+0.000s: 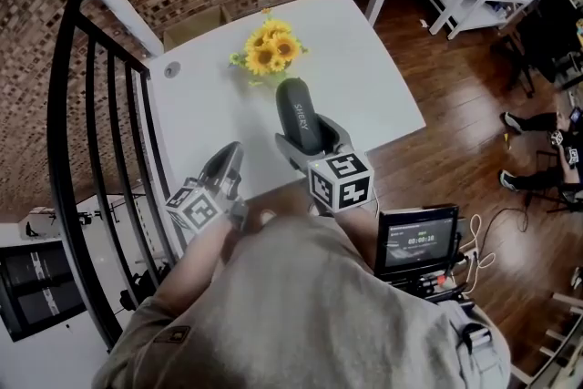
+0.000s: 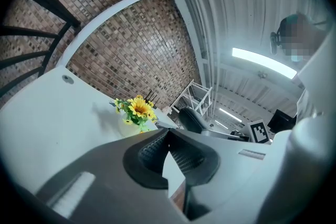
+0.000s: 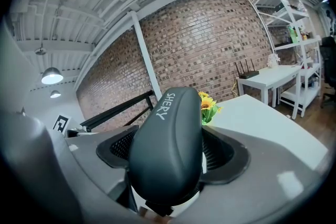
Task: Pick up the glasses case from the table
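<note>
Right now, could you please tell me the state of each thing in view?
glasses case: closed, clamped between jaws.
right gripper: shut on the glasses case.
left gripper: shut, empty.
sunflowers: upright on the table.

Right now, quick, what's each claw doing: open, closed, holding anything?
Left claw: closed, nothing in it.
Right claw: closed on the glasses case.
</note>
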`<control>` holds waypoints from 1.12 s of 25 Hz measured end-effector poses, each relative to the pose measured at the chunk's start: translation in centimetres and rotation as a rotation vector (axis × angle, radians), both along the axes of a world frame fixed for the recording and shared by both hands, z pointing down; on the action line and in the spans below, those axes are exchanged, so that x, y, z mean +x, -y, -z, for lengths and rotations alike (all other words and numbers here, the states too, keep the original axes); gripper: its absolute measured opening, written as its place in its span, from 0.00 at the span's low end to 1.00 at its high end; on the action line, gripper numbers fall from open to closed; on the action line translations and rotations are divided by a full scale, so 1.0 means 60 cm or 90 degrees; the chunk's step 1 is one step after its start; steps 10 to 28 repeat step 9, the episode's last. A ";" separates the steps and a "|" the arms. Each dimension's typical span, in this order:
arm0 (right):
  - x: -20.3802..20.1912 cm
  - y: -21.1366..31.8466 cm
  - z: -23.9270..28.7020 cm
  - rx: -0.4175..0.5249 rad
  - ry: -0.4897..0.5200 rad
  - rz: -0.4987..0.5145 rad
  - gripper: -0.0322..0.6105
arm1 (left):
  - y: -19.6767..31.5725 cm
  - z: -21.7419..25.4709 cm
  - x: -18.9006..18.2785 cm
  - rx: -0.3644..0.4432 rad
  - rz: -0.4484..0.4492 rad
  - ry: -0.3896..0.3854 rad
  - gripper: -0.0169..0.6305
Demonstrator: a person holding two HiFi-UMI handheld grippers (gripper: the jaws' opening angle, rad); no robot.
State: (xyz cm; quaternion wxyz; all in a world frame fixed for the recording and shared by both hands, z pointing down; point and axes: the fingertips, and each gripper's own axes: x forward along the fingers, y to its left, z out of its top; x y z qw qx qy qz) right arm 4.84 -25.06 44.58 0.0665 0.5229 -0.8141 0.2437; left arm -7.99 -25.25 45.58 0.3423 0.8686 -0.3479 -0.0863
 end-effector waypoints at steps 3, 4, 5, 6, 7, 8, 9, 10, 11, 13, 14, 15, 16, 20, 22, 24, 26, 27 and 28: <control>0.004 -0.001 0.000 -0.001 0.001 -0.005 0.65 | 0.000 0.001 0.003 -0.003 -0.003 0.003 0.03; 0.004 -0.001 -0.001 -0.001 0.001 -0.007 0.65 | -0.001 0.000 0.003 -0.004 -0.004 0.004 0.03; 0.003 -0.001 -0.003 -0.001 0.001 -0.008 0.65 | -0.001 -0.001 0.002 -0.005 -0.005 0.005 0.03; 0.002 -0.002 -0.004 -0.001 0.001 -0.009 0.65 | -0.001 -0.002 0.001 -0.004 -0.005 0.004 0.03; 0.001 -0.002 -0.005 -0.001 0.001 -0.009 0.65 | -0.002 -0.004 -0.001 -0.003 -0.005 0.002 0.03; -0.001 -0.003 -0.006 -0.001 0.001 -0.010 0.65 | -0.002 -0.005 -0.002 -0.001 -0.005 0.000 0.03; -0.002 -0.004 -0.007 -0.001 0.001 -0.010 0.65 | -0.003 -0.006 -0.004 0.000 -0.005 -0.001 0.03; -0.002 -0.004 -0.007 -0.001 0.001 -0.010 0.65 | -0.003 -0.006 -0.004 0.000 -0.005 -0.001 0.03; -0.002 -0.004 -0.007 -0.001 0.001 -0.010 0.65 | -0.003 -0.006 -0.004 0.000 -0.005 -0.001 0.03; -0.002 -0.004 -0.007 -0.001 0.001 -0.010 0.65 | -0.003 -0.006 -0.004 0.000 -0.005 -0.001 0.03; -0.002 -0.004 -0.007 -0.001 0.001 -0.010 0.65 | -0.003 -0.006 -0.004 0.000 -0.005 -0.001 0.03; -0.002 -0.004 -0.007 -0.001 0.001 -0.010 0.65 | -0.003 -0.006 -0.004 0.000 -0.005 -0.001 0.03; -0.002 -0.004 -0.007 -0.001 0.001 -0.010 0.65 | -0.003 -0.006 -0.004 0.000 -0.005 -0.001 0.03; -0.002 -0.004 -0.007 -0.001 0.001 -0.010 0.65 | -0.003 -0.006 -0.004 0.000 -0.005 -0.001 0.03; -0.002 -0.004 -0.007 -0.001 0.001 -0.010 0.65 | -0.003 -0.006 -0.004 0.000 -0.005 -0.001 0.03; -0.002 -0.004 -0.007 -0.001 0.001 -0.010 0.65 | -0.003 -0.006 -0.004 0.000 -0.005 -0.001 0.03; -0.002 -0.004 -0.007 -0.001 0.001 -0.010 0.65 | -0.003 -0.006 -0.004 0.000 -0.005 -0.001 0.03; -0.002 -0.004 -0.007 -0.001 0.001 -0.010 0.65 | -0.003 -0.006 -0.004 0.000 -0.005 -0.001 0.03; -0.002 -0.004 -0.007 -0.001 0.001 -0.010 0.65 | -0.003 -0.006 -0.004 0.000 -0.005 -0.001 0.03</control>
